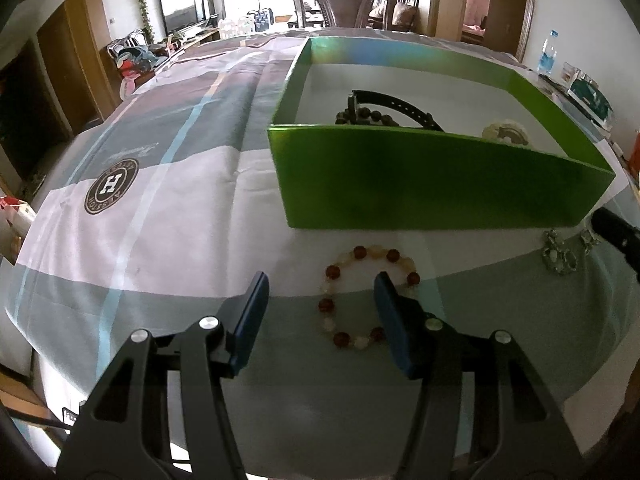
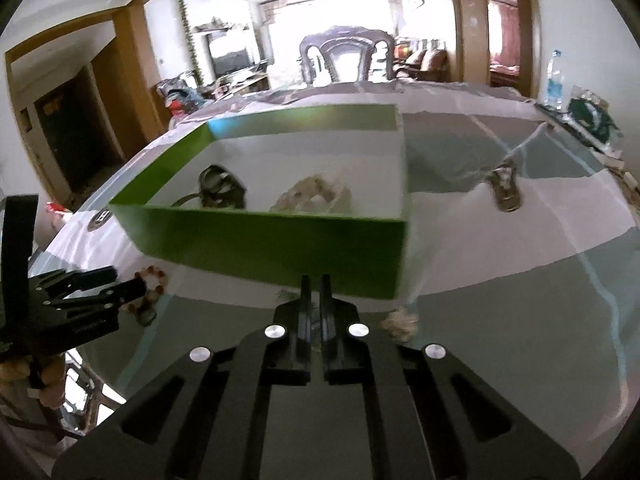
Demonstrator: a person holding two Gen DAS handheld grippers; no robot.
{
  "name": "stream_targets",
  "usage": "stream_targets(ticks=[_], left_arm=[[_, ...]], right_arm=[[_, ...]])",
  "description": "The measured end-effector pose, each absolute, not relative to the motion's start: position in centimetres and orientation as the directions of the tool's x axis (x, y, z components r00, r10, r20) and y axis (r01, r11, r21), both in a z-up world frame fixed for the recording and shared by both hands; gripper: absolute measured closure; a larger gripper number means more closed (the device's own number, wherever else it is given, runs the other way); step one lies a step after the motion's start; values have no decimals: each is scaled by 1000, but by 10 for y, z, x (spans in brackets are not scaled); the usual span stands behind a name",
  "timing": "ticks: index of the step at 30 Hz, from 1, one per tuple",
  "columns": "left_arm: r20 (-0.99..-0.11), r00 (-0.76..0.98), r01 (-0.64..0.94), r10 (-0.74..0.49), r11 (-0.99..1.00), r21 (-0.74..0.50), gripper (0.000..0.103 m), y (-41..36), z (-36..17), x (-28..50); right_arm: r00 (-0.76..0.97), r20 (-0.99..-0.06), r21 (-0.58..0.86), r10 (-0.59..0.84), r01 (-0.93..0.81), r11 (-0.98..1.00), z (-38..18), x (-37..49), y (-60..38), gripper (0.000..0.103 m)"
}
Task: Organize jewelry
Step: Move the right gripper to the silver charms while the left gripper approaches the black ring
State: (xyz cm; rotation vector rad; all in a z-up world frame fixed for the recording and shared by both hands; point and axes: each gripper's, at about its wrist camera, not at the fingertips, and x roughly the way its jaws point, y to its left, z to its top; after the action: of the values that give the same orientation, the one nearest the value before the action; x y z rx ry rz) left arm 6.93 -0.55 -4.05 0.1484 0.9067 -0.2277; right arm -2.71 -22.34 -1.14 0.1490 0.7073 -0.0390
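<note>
A green box (image 1: 420,184) (image 2: 280,240) stands on the table and holds a black watch (image 1: 400,106), a dark bead bracelet (image 1: 366,116) and a cream bracelet (image 1: 506,132) (image 2: 312,196). A red and cream bead bracelet (image 1: 366,294) lies on the cloth in front of the box. My left gripper (image 1: 320,300) is open, its right finger over the bracelet's right side. My right gripper (image 2: 316,292) is shut just in front of the box wall, a silver jewelled piece (image 1: 560,254) (image 2: 400,322) beside it. Whether it grips anything is hidden.
A metallic clasp piece (image 2: 505,188) lies on the cloth right of the box. A checked tablecloth (image 1: 160,208) covers the table. A dark chair (image 1: 344,2) stands at the far edge. A water bottle (image 2: 555,80) and packets sit at the far right.
</note>
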Motion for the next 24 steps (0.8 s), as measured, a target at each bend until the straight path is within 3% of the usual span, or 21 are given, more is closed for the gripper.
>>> stream_targets(ticks=[2, 4, 6, 24], left_arm=[[-793, 594, 254, -134, 967, 27, 48, -4, -40, 69], [-792, 595, 254, -137, 967, 23, 48, -4, -40, 69], [-790, 596, 260, -145, 965, 19, 48, -4, -38, 68], [-787, 587, 306, -188, 952, 1, 45, -6, -32, 55]], right_arm=[[756, -654, 101, -28, 124, 987, -11, -29, -232, 98], [740, -666, 62, -96, 183, 981, -13, -34, -245, 90], [726, -673, 46, -138, 227, 973, -18, -38, -256, 68], [697, -715, 62, -61, 150, 987, -39, -23, -233, 66]])
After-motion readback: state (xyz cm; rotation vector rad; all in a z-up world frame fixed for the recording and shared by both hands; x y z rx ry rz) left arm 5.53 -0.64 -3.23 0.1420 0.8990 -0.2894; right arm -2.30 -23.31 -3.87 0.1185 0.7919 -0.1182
